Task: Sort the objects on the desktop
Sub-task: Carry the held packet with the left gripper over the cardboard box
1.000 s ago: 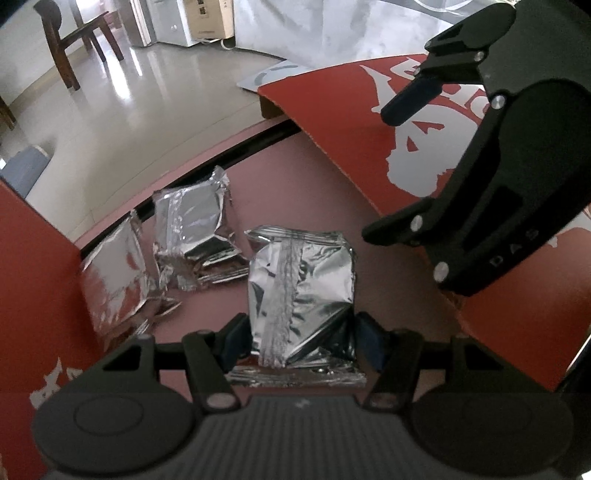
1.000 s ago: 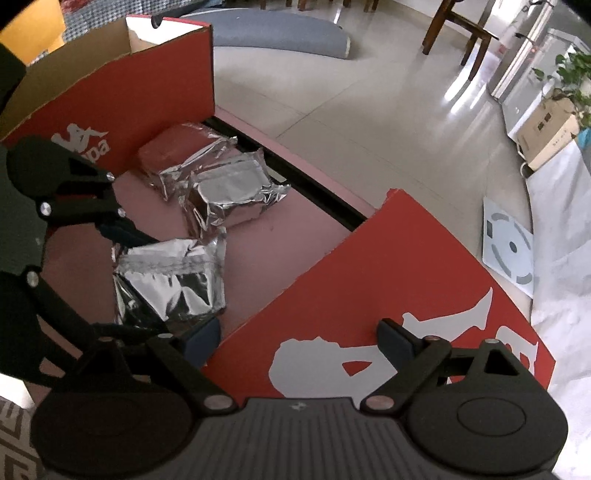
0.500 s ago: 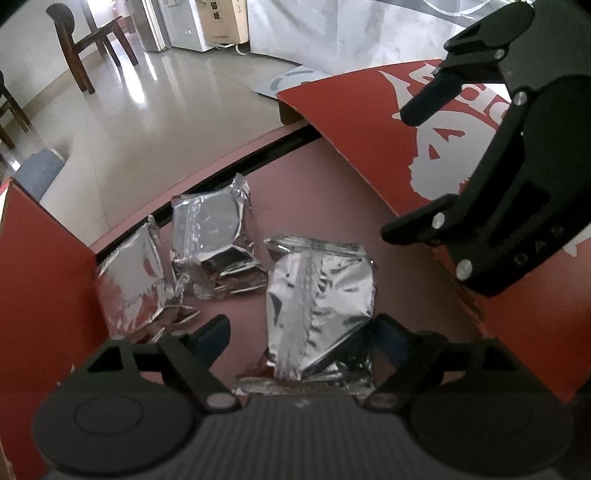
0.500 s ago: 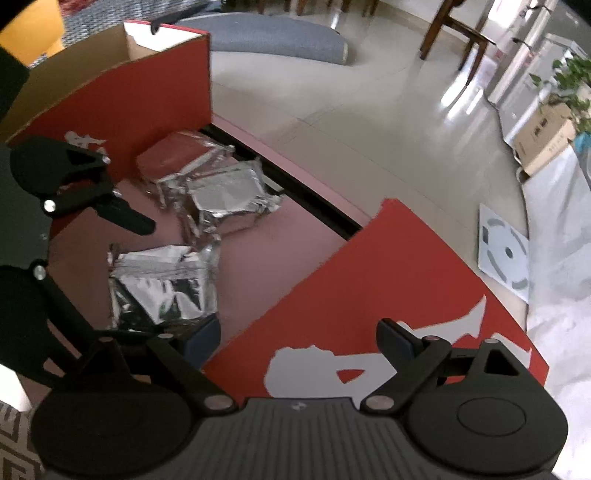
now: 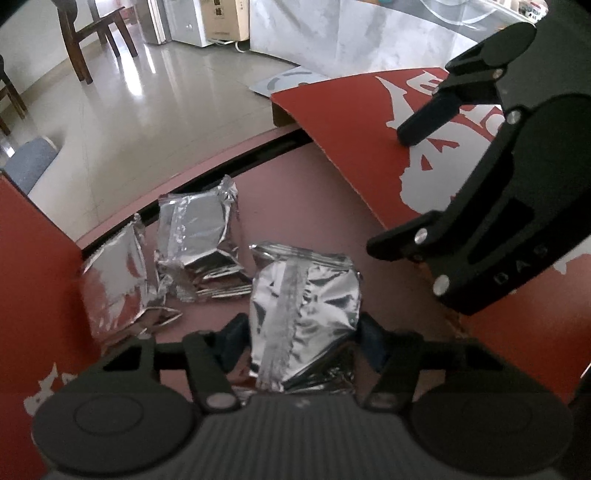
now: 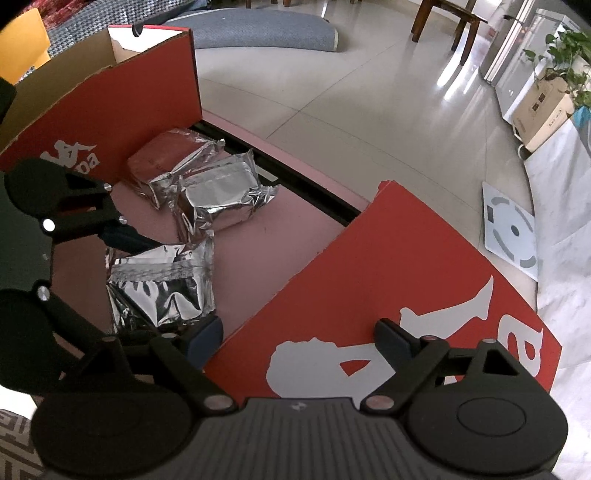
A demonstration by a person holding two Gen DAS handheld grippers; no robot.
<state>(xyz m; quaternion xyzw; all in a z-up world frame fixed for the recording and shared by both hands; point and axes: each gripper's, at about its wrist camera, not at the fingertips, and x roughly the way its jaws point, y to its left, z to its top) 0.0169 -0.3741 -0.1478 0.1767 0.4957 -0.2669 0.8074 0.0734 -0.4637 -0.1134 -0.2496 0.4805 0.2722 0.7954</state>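
A silver foil packet (image 5: 306,295) lies on the pink table top between the blue pads of my left gripper (image 5: 303,332). Its jaws are closing and both pads press the packet's sides. The right wrist view shows the same packet (image 6: 166,288) with a left finger (image 6: 125,236) across its top. Two more foil packets (image 5: 192,229) (image 5: 118,273) lie just beyond, near the table's far edge. My right gripper (image 6: 297,336) stands wide open across the near corner of a red cardboard lid (image 6: 406,277), with one finger off the lid's left edge.
A red cardboard box wall (image 6: 110,110) with a white logo stands at the left, close to the far packets. The tilted red lid (image 5: 369,122) bounds the right side. Beyond the table edge (image 5: 221,158) are a tiled floor, wooden chairs (image 5: 92,33) and a grey cushion (image 6: 258,29).
The left jaws opened wide around the foil packet half a second ago and have come back onto its sides. The packet stayed on the table. The right gripper has not moved.
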